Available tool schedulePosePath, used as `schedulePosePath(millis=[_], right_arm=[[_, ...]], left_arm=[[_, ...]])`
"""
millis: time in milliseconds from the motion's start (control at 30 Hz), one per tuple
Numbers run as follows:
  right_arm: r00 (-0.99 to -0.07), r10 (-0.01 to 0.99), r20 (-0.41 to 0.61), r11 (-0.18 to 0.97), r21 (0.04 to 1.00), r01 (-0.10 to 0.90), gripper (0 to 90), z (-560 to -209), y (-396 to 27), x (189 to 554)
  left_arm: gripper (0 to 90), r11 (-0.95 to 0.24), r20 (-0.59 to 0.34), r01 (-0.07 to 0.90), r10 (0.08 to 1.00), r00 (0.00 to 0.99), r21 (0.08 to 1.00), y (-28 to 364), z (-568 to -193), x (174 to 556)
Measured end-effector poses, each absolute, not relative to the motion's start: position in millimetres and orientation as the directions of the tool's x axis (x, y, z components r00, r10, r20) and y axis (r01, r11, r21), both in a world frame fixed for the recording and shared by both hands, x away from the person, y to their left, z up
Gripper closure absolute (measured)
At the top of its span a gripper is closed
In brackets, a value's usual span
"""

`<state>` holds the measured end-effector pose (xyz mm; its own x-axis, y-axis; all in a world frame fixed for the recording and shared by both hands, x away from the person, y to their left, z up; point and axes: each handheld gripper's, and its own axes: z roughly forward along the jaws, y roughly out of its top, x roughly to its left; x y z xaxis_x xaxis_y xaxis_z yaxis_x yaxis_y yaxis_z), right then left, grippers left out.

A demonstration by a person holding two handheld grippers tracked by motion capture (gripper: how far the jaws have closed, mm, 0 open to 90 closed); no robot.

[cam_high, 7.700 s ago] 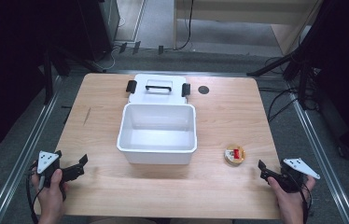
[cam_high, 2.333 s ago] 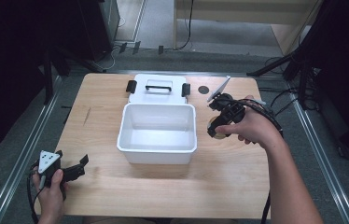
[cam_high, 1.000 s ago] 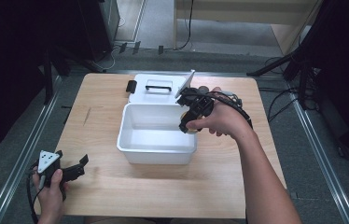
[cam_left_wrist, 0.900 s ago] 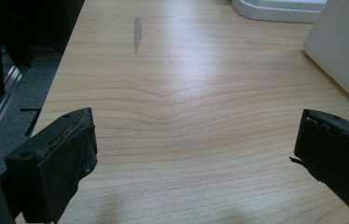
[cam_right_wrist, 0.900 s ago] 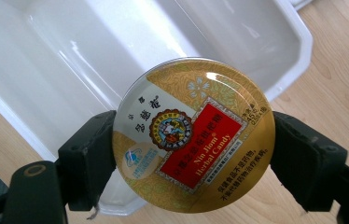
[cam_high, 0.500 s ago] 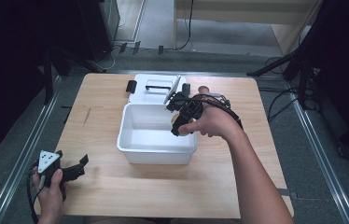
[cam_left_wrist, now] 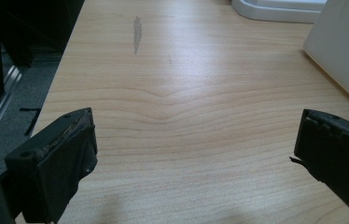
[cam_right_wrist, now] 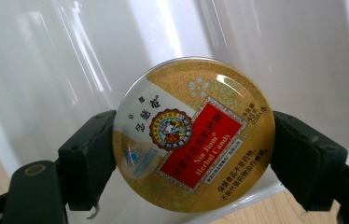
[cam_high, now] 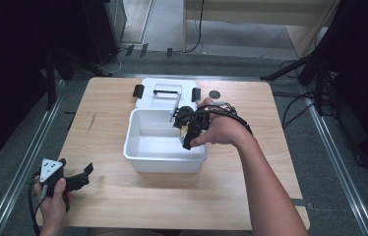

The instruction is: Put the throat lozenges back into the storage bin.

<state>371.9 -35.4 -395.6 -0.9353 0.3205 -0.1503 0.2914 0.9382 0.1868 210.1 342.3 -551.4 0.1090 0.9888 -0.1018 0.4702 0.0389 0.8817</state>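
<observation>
The right gripper (cam_high: 188, 133) holds a round candy tin (cam_right_wrist: 194, 134) over the right end of the white bin (cam_high: 165, 163), which stands in the middle of the wooden table (cam_high: 251, 196). The pick-up and the carry look done; what is left, judging by the pose, is to lower the tin to the bin's floor, let it go and draw the hand back out.

In the right gripper view the tin sits squarely between the two black jaws, one pad pressed against each side of its rim, its gold and red label facing the camera and the bin's glossy white inside behind it. From the high view the tin appears to hang just inside the bin's right wall, though the hand hides how close it is to the bottom.

The left gripper (cam_high: 69, 179) rests at the table's near left corner, well apart from the bin, its jaws spread wide over bare wood with nothing between them.

The bin's lid (cam_high: 165, 93) lies flat just beyond its far side.
</observation>
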Motion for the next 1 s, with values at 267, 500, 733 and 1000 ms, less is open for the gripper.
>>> schedulePosePath(millis=[267,500,733,1000], right_arm=[[-0.944,0.292,-0.152,0.949,0.169,0.266,20.5,-409.3,-37.6,372.2],[-0.95,0.276,-0.147,0.955,0.153,0.254,20.5,-422.7,-36.1,372.8],[-0.952,0.267,-0.153,0.96,0.125,0.249,20.4,-432.2,-32.7,374.2],[-0.952,0.27,-0.146,0.961,0.098,0.257,20.5,-440.0,-29.1,377.3]], left_arm=[[0.0,0.036,-0.099,0.471,0.989,0.11,0.882,342.1,-551.4,210.0],[0.0,0.033,-0.098,0.473,0.989,0.112,0.88,342.4,-551.3,209.9],[0.0,0.032,-0.097,0.475,0.989,0.113,0.879,342.4,-551.1,209.8],[0.0,0.032,-0.098,0.476,0.989,0.113,0.879,342.3,-551.2,209.9]])
